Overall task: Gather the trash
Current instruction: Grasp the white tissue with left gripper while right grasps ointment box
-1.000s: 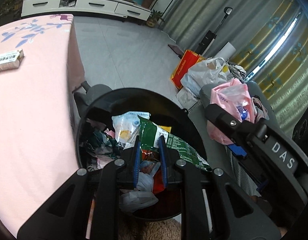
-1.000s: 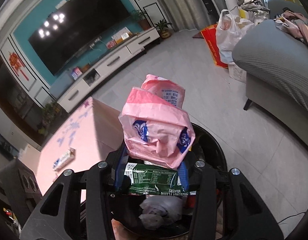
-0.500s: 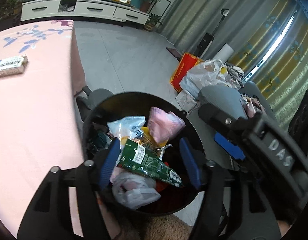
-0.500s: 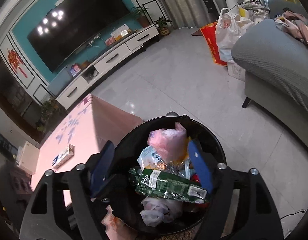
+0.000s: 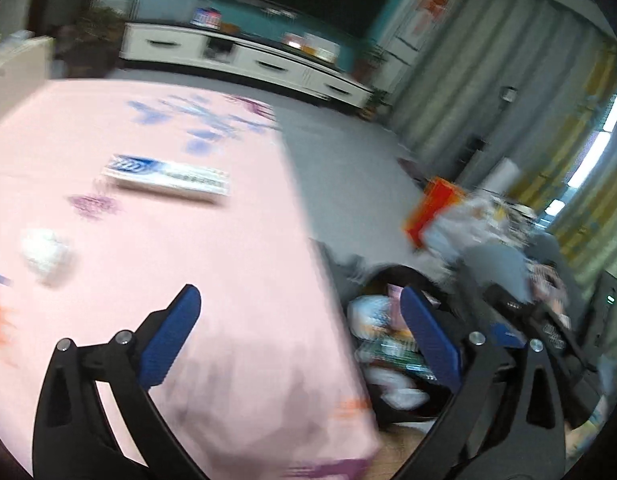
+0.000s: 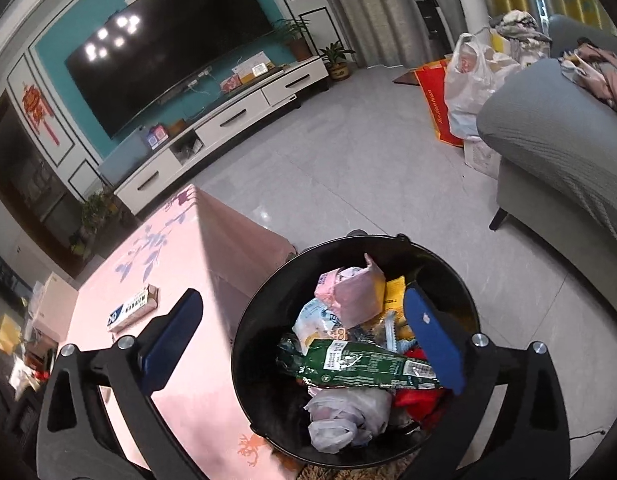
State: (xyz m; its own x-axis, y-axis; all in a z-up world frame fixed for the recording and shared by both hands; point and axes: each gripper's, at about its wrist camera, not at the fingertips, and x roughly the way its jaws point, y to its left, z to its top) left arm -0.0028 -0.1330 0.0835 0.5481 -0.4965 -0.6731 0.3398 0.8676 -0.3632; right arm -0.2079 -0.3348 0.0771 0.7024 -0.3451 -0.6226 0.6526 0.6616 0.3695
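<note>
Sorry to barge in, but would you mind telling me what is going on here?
A person with a claw in each hand is clearing trash off a pink table into a black bin beside it. The right claw hangs over the bin, jaws opening and empty; a pink wrapper and a green packet lie on top of the trash. The left claw, jaws also opening and empty, faces the table, where a crumpled tissue and a blue-and-white box remain.
</note>
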